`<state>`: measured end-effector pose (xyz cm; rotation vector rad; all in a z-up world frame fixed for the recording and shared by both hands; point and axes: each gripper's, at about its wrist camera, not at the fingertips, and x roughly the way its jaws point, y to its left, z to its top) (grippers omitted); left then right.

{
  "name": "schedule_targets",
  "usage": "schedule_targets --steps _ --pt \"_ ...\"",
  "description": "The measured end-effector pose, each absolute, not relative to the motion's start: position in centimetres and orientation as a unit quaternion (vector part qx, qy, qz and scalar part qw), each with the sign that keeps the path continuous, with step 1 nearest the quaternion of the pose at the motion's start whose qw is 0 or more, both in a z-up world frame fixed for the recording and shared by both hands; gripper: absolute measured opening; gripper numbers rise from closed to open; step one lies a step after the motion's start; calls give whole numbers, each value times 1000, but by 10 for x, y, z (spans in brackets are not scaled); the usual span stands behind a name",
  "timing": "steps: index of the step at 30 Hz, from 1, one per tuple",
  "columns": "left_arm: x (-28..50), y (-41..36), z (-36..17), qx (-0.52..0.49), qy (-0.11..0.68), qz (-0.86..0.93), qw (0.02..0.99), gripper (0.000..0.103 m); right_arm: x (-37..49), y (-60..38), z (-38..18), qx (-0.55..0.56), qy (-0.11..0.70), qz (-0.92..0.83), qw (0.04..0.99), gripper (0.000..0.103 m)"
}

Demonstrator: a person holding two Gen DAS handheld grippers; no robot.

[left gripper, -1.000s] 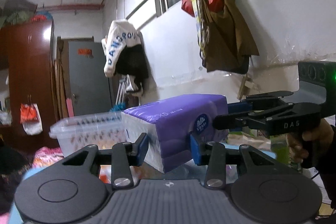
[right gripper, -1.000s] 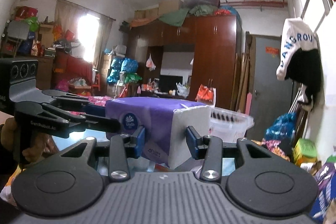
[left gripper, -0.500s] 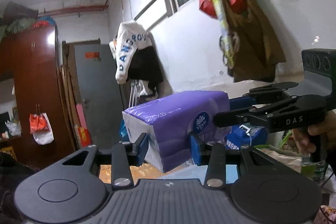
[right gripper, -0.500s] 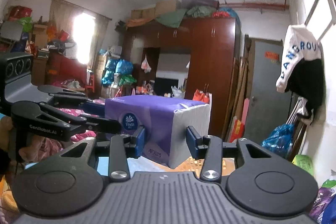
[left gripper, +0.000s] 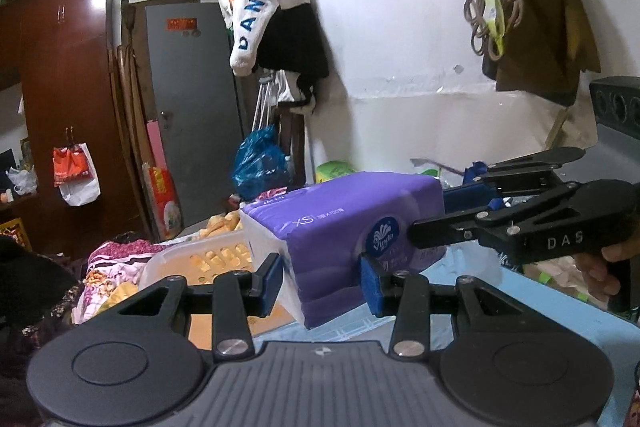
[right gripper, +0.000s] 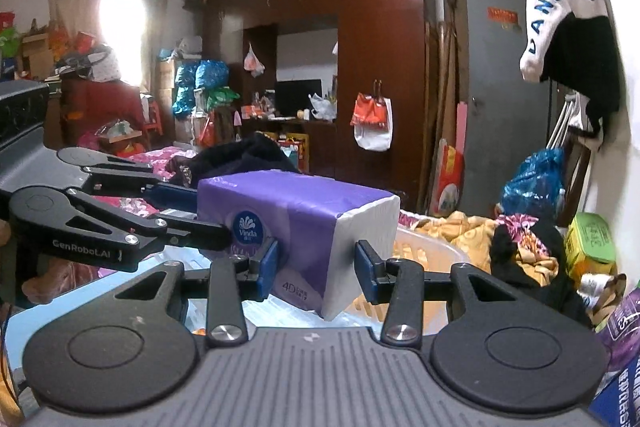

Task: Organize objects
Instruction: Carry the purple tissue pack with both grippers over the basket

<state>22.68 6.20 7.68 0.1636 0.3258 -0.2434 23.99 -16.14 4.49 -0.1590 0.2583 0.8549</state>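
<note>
A translucent plastic basket with slotted walls sat low behind the grippers, with orange and yellow shapes showing through its wall; what they were could not be told. Above its near rim hung the tissue pack, a soft rectangular block in glossy purple film with white paper ends and a round blue logo. Both grippers were clamped on it: the left gripper pinched one corner between its blue pads, and the right gripper pinched the opposite end, so the pack was held clear of every surface. A pale blue table edge ran below the pack on the right gripper's side. Past the basket lay a bed heaped with patterned cloth, and beyond it a grey door and a dark red wardrobe. The white wall stood close by, hung with bags and a jacket.
</note>
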Motion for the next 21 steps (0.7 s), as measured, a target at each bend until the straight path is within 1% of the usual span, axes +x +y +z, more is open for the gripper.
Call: schedule_targets --steps 21 --pt "261 60 60 84 214 -102 968 47 259 -143 47 -112 175 370 905 46"
